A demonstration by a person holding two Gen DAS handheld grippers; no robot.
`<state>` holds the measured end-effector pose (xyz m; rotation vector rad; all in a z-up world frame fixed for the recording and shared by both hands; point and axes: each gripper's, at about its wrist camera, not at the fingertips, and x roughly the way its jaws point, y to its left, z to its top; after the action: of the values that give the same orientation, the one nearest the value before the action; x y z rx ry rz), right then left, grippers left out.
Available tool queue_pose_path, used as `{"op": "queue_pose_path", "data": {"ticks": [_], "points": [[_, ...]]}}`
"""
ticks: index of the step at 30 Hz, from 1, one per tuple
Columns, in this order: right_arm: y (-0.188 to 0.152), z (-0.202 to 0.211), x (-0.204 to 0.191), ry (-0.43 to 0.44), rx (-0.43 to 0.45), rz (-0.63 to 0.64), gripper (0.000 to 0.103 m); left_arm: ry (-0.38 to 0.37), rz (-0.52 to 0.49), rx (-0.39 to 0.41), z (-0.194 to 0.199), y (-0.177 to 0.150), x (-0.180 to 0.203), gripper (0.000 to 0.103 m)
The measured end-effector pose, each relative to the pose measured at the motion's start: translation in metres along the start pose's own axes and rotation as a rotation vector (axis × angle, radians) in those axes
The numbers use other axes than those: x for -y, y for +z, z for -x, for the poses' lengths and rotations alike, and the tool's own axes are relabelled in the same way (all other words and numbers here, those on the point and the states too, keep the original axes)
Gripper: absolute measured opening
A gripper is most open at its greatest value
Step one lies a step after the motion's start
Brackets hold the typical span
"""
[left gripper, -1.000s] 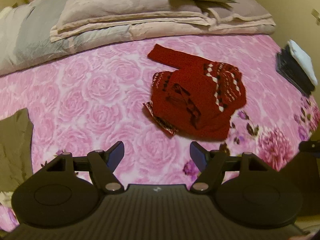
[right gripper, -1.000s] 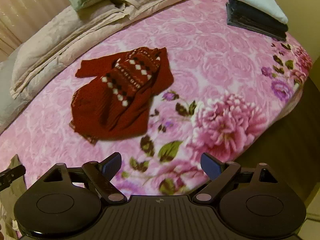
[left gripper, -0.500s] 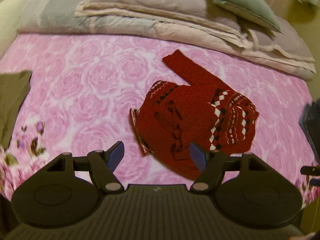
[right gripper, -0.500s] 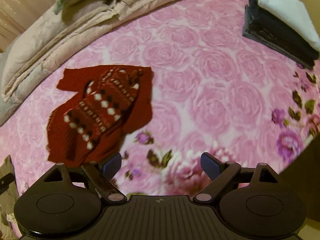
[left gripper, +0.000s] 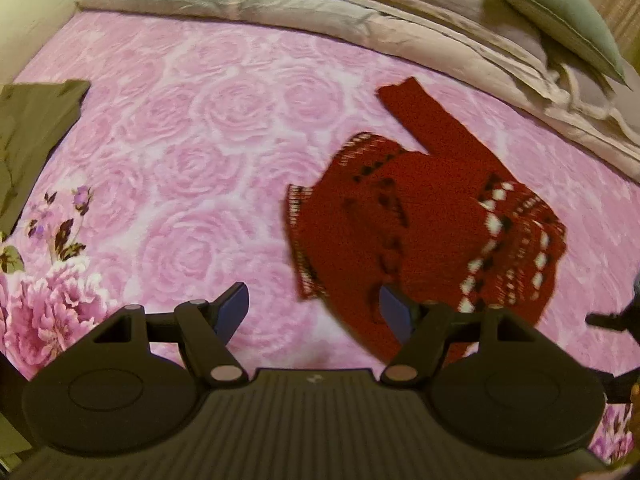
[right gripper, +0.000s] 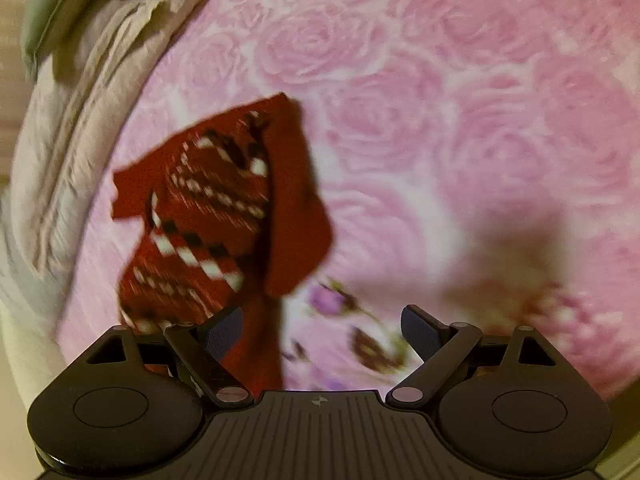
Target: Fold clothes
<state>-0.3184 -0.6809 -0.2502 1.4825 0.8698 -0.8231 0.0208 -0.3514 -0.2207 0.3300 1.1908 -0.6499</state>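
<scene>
We see the red sweater [left gripper: 424, 224] lying crumpled on the pink bedspread [left gripper: 192, 152], one sleeve stretched toward 12 o'clock. It looks soft, light and floppy, so we would pinch a hem corner or shoulder seam. The left gripper [left gripper: 314, 308] and right gripper [right gripper: 322, 328] both gape wide, holding nothing. Blur hides the edges; the hem is probably at 7 o'clock.

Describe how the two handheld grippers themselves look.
Both look identical. The left gripper and the right gripper each have a matte black ribbed body, two rounded black housings with circular insets, angled black link arms on silvery pivot pins, and dark blue fingertip pads. No cables, hands or sleeves are visible.
</scene>
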Motion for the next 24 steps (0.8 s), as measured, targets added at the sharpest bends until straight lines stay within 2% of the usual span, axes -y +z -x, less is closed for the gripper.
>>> {"op": "queue_pose_path", "data": {"ticks": [4, 7, 10, 12, 13, 14, 16, 19, 22, 24], "points": [[0.001, -0.033, -0.008, 0.1, 0.034, -0.135, 0.089, -0.002, 0.051, -0.019, -0.022, 0.004, -0.02, 0.069], [-0.003, -0.057, -0.015, 0.172, 0.044, -0.223, 0.089, -0.008, 0.049, -0.029, -0.036, 0.008, -0.026, 0.069], [-0.012, -0.08, -0.022, 0.212, 0.059, -0.235, 0.089, -0.022, 0.01, -0.029, -0.044, 0.013, -0.025, 0.069], [-0.022, -0.092, -0.028, 0.231, 0.067, -0.156, 0.088, -0.032, -0.018, -0.032, -0.049, 0.016, -0.025, 0.069], [-0.026, -0.098, -0.032, 0.241, 0.071, -0.117, 0.062, -0.036, -0.03, -0.032, -0.05, 0.017, -0.026, 0.069], [-0.032, -0.101, -0.034, 0.242, 0.073, -0.065, 0.011, -0.039, -0.04, -0.03, -0.051, 0.017, -0.028, 0.069], [-0.047, -0.097, -0.034, 0.223, 0.071, 0.061, 0.011, -0.044, -0.056, -0.029, -0.053, 0.018, -0.031, 0.069], [-0.07, -0.077, -0.014, 0.224, 0.057, 0.175, 0.01, -0.049, -0.064, -0.038, -0.055, 0.017, -0.04, 0.069], [-0.095, -0.05, 0.016, 0.136, 0.003, 0.298, 0.008, -0.06, -0.075, -0.058, -0.058, 0.013, -0.048, 0.069], [-0.11, -0.035, 0.039, 0.037, -0.039, 0.356, 0.005, -0.072, -0.091, -0.073, -0.06, 0.009, -0.048, 0.069]]}}
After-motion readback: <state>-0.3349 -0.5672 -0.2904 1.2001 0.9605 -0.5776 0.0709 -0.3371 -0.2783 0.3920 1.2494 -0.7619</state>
